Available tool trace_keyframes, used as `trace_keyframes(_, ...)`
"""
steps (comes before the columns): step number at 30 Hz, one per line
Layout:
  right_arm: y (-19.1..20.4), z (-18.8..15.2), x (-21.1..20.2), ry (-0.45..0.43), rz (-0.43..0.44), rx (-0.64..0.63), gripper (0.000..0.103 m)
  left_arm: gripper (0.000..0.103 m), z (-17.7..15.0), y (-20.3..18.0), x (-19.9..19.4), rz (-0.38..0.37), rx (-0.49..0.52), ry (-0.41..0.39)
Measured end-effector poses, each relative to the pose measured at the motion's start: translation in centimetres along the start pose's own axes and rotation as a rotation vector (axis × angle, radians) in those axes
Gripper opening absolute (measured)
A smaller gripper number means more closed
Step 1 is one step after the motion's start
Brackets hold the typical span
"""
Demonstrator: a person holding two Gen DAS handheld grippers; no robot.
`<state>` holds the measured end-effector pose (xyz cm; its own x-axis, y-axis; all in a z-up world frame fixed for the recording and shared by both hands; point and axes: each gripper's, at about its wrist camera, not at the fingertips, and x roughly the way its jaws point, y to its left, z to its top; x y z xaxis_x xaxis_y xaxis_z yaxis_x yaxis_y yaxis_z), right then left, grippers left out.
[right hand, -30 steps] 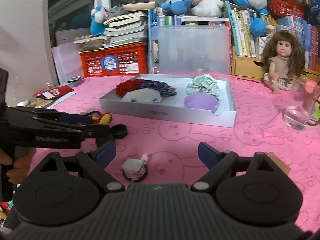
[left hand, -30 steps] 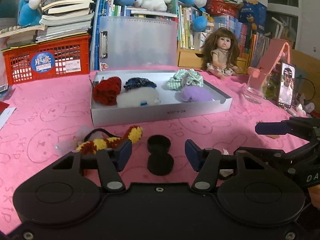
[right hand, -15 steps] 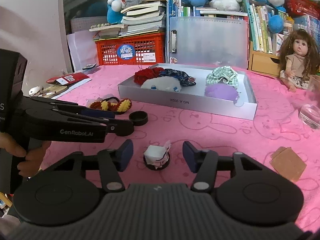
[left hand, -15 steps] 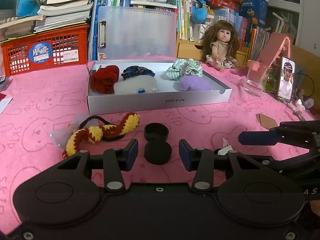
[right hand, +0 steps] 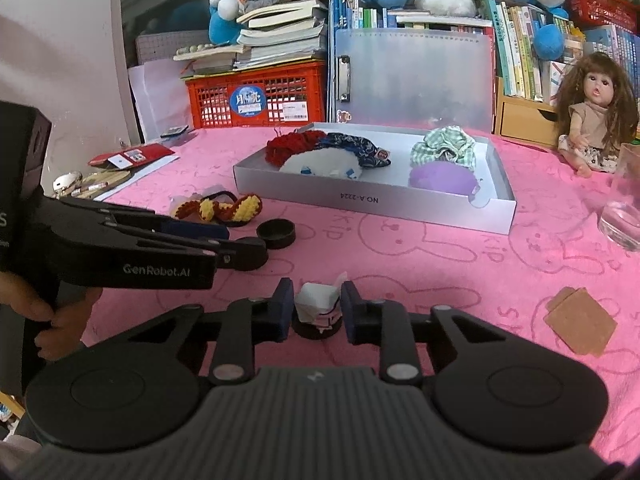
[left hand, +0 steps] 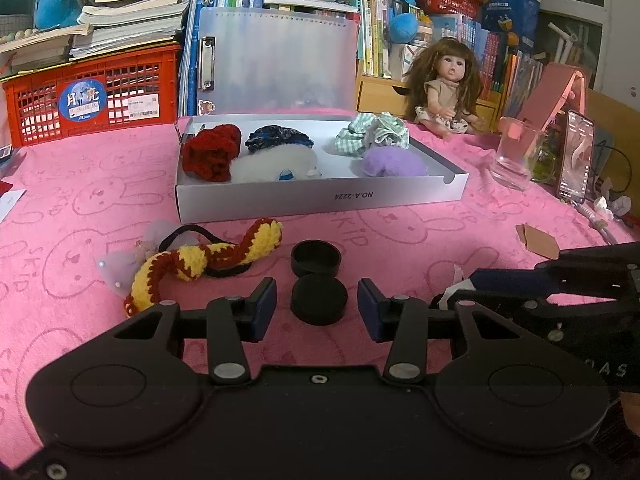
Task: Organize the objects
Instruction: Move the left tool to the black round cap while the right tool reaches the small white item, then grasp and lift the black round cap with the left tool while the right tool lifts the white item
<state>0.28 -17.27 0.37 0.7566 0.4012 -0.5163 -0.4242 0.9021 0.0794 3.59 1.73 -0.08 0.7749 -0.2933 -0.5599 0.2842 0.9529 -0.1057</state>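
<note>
While left gripper (left hand: pixel 317 309) jaws gape around black lid (left hand: pixel 319 304) | right gripper (right hand: pixel 314 309) jaws clamp paper-wrapped piece (right hand: pixel 317 299)

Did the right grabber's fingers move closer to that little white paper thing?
Yes. The right gripper has narrowed its fingers around the white paper wad, which sits in the same place on the pink cloth; they now sit right beside it.

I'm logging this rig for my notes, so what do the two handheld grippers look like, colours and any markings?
Both are matte black plastic with round discs on the body, silver pivot screws and dark blue pads on the fingers. The left gripper carries white GenRobot.AI lettering on its side. The right gripper has a ribbed grey top. No cables show.
</note>
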Motion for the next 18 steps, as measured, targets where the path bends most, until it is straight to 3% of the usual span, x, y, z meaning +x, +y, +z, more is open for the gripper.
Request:
trace_keyframes(4, -0.3, 0.2, -0.2, -0.017, -0.006, 0.015, 0.030, 0.030, -0.1, -0.1, 0.1, 0.005, 0.000, 0.001)
trace_keyframes(18, -2.0, 0.8, -0.9, -0.078, -0.076, 0.103, 0.030, 0.029, 0.5, -0.6, -0.5, -0.006, 0.006, -0.017)
